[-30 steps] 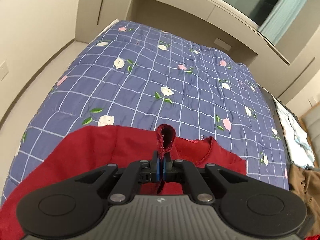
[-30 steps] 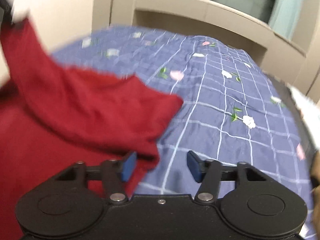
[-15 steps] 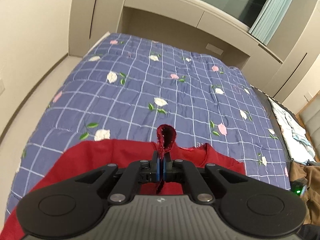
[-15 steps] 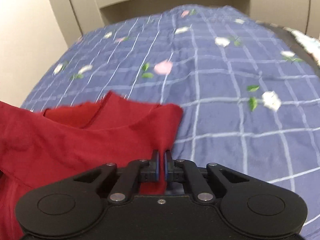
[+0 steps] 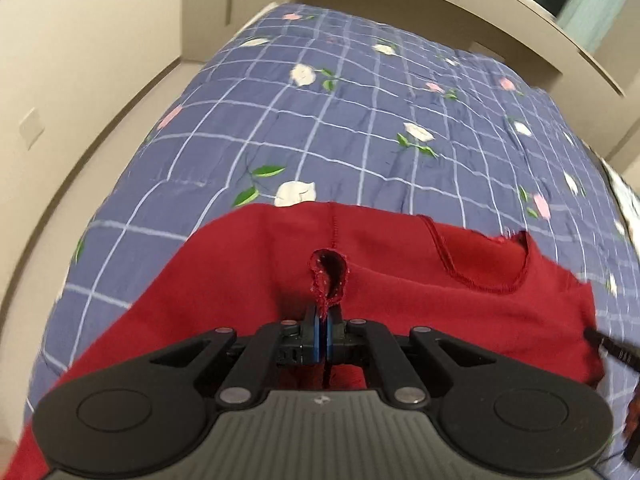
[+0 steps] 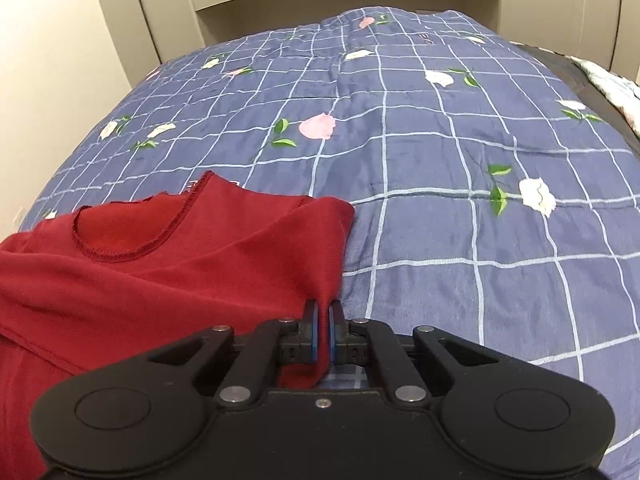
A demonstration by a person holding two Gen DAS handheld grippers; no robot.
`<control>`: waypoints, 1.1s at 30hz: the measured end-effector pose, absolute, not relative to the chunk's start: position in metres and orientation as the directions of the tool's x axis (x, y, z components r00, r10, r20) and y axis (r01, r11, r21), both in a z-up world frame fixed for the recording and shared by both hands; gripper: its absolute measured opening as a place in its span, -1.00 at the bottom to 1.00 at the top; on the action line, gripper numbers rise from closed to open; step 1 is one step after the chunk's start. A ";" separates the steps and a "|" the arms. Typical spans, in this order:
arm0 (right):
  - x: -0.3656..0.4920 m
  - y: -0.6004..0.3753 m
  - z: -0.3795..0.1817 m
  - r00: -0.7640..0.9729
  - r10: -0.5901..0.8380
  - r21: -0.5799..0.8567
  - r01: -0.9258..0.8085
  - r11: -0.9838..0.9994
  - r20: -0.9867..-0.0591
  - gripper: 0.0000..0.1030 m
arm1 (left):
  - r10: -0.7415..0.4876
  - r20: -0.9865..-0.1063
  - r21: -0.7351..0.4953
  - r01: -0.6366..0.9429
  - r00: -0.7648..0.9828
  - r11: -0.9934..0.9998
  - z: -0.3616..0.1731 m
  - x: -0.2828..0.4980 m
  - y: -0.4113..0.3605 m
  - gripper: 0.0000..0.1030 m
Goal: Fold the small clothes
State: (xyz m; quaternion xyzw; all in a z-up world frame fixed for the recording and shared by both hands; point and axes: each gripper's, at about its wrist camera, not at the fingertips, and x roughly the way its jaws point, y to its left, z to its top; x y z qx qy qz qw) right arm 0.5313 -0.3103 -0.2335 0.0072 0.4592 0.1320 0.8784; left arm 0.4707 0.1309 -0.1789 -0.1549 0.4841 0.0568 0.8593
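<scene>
A small red top (image 5: 420, 280) lies on the blue checked floral quilt (image 5: 360, 120), neckline facing away. My left gripper (image 5: 323, 316) is shut on a pinched loop of its fabric near the left shoulder. My right gripper (image 6: 323, 320) is shut on the right edge of the same red top (image 6: 200, 260), near its right shoulder corner. The right gripper's tip shows at the right edge of the left wrist view (image 5: 600, 340). The lower part of the top is hidden under both grippers.
The quilt (image 6: 440, 160) covers the bed far ahead and to the right. A beige wall and floor strip (image 5: 80, 80) run along the left. A beige headboard unit (image 6: 360, 0) stands at the far end. Patterned cloth (image 6: 616, 88) lies at the far right.
The right gripper closed on the top's right edge about half a second ago and still holds it. Both grippers have lowered and moved forward, laying the top flatter on the quilt.
</scene>
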 end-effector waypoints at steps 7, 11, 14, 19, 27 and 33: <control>0.527 -0.308 -0.230 0.538 0.239 0.125 -0.240 0.963 -0.808 -0.24 | -0.082 -0.890 -0.197 -0.215 0.449 0.957 -0.201 0.477 0.135 -0.60; 0.519 -0.301 -0.219 0.561 0.220 0.075 -0.270 0.960 -0.798 0.34 | -0.039 -0.899 -0.175 -0.275 0.436 0.945 -0.199 0.472 0.138 0.31; 0.510 -0.297 -0.213 0.570 0.197 0.047 -0.267 0.963 -0.797 0.61 | 0.014 -0.895 -0.130 -0.290 0.447 0.948 -0.186 0.464 0.133 0.61; 0.475 -0.295 -0.191 0.589 0.221 0.101 -0.230 0.968 -0.777 0.96 | 0.098 -0.861 -0.095 -0.349 0.499 0.932 -0.154 0.426 0.123 0.98; 0.401 -0.272 -0.160 0.545 0.291 0.143 -0.298 0.944 -0.786 0.99 | 0.106 -0.860 -0.262 -0.611 0.498 0.747 -0.151 0.316 0.143 0.99; 0.357 -0.231 -0.149 0.494 0.344 0.116 -0.433 0.894 -0.799 0.99 | 0.181 -0.889 -0.281 -0.814 0.420 0.509 -0.162 0.222 0.186 0.99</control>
